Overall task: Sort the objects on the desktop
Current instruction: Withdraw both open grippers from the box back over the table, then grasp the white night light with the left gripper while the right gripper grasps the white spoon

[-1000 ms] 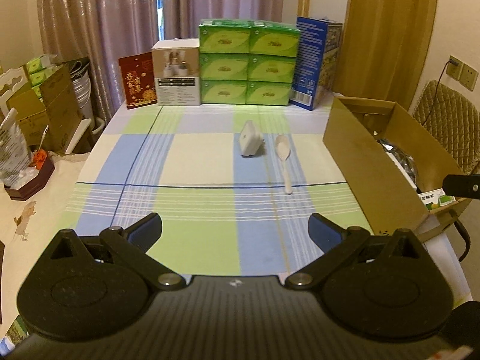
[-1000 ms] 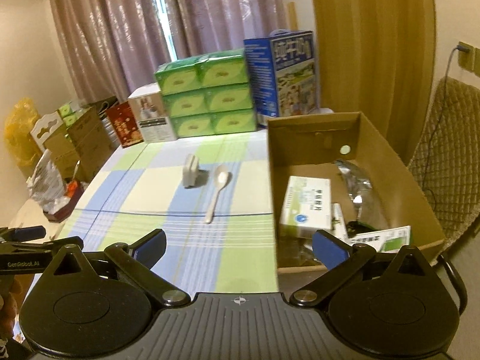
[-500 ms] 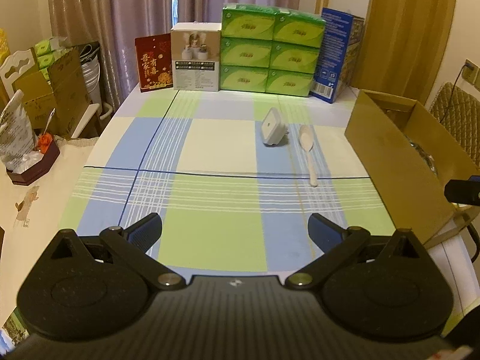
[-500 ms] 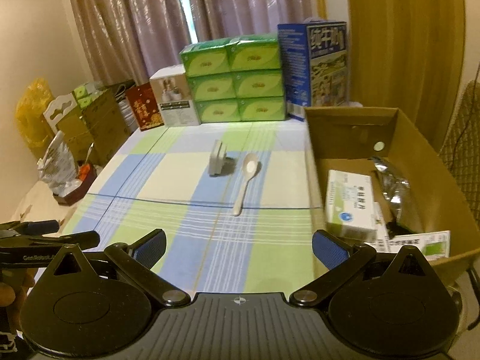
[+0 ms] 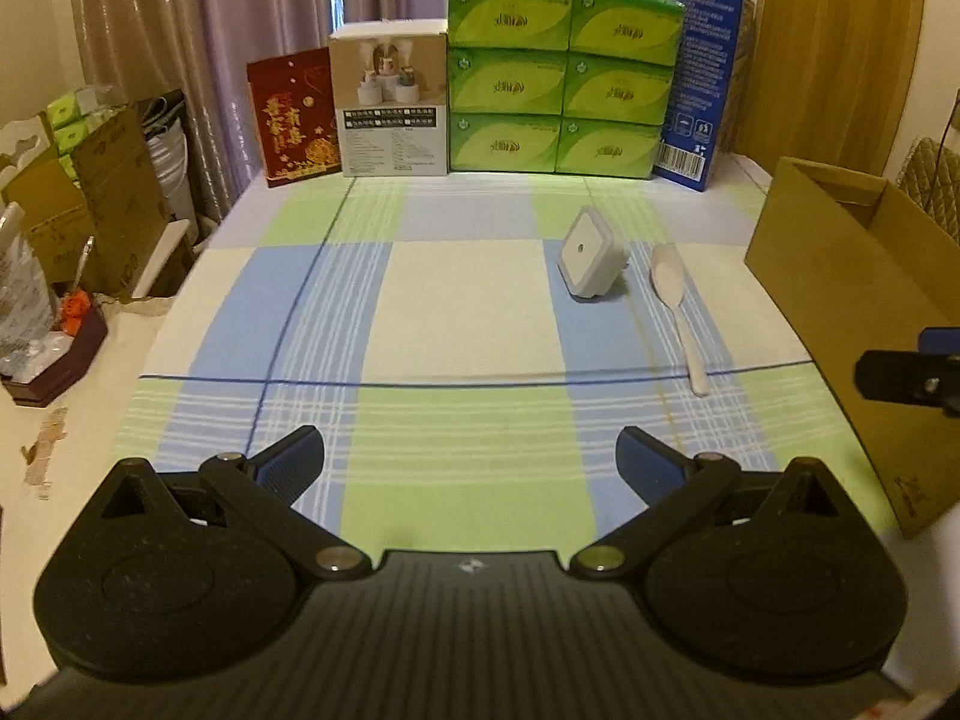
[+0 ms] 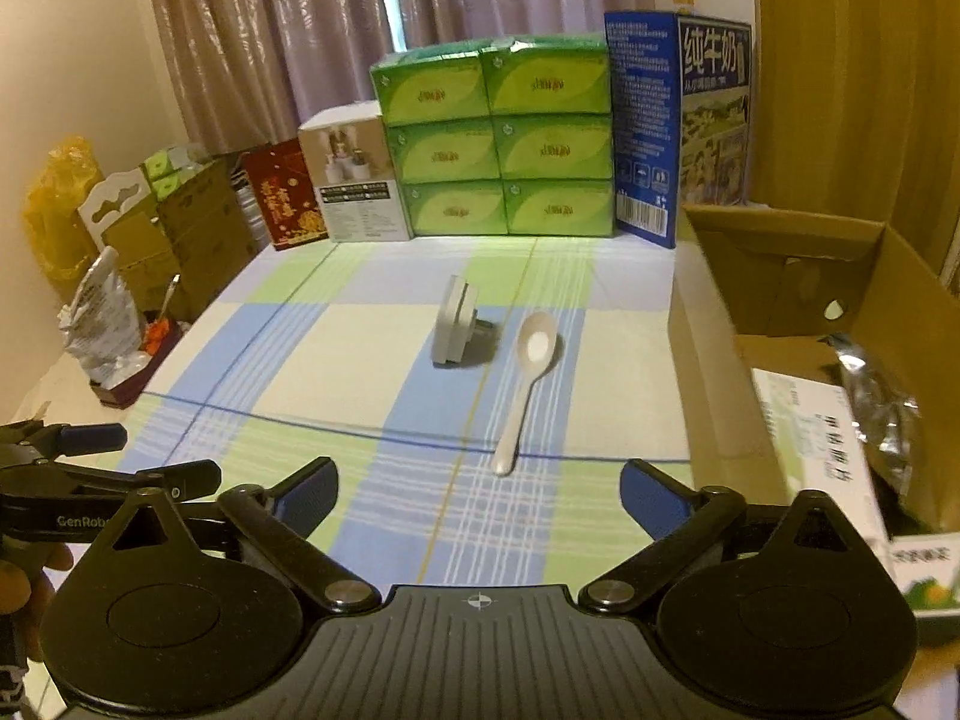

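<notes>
Checked cloth point(image 5: 468, 312) in blue, green and cream covers my table, and the cardboard box point(image 6: 888, 276) on the right edge is my landmark. Just left of the box lies a white spoon point(image 6: 528, 372), bowl toward the far end, handle toward me. Left of the spoon, a small gap between them, a white plug-in adapter point(image 6: 453, 324) stands on its edge. Nothing lies between my grippers and those two; it's bare cloth all the way.

Beyond the box, along the far edge, I've got a blue carton point(image 6: 678, 120), then a stack of green tissue packs point(image 5: 564, 72), a white product box point(image 5: 390, 108) and a red packet point(image 5: 294, 114), with curtains behind. Inside the box I can see a white-and-green medicine pack point(image 6: 816, 438) and a silvery foil bag point(image 6: 882, 414).

My right gripper point(image 6: 480, 489) hangs over the near cloth close to the box's near corner, jaws spread wide though they've just been easing inward, nothing between them. My left gripper point(image 5: 471, 459) is farther from the box, jaws wide apart, holding nothing. Far left, off the table, cartons and bags are piled up.
</notes>
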Motion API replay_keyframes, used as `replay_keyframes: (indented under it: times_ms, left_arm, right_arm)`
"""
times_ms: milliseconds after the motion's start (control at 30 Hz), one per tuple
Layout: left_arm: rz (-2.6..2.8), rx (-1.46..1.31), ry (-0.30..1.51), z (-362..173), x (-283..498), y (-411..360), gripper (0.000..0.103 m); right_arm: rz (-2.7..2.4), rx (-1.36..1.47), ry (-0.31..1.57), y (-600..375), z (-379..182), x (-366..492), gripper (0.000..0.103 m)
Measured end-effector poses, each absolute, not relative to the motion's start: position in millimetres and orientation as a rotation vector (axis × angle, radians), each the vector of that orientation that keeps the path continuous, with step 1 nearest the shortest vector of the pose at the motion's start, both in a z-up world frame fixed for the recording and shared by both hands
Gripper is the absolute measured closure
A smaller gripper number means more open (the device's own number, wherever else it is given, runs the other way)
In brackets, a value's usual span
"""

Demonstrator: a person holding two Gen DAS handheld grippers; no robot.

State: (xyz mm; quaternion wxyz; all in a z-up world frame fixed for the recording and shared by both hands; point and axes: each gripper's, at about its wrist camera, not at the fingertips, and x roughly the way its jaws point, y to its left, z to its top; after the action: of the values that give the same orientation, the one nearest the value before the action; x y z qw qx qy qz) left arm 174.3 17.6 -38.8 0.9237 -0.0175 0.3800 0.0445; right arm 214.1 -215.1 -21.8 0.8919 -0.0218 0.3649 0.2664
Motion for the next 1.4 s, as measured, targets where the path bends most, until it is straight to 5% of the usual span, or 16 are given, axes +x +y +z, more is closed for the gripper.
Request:
replay_keyframes:
  times_ms: [267,400,1233,1400]
  left_arm:
    - [0.048,-0.061,0.762,-73.8,220.0,20.6,0.001]
    - [0.031,-0.016,0.768,-83.6,246.6,16.9,0.001]
    - [-0.127,0.013,0.693,-123.7,341.9,25.2,0.002]
    - [-0.141,0.01,0.687,-127.9,351.8,18.2,0.002]
  right_arm:
    - [0.506,-0.057,0.765,-194.9,-62.9,263.7,0.028]
    - [0.498,-0.066,0.775,-186.1,-81.4,289.0,0.048]
    - [0.446,-0.127,0.678,-144.0,-140.2,377.5,0.056]
    - [0.453,-0.146,0.655,-140.3,-141.3,381.2,0.07]
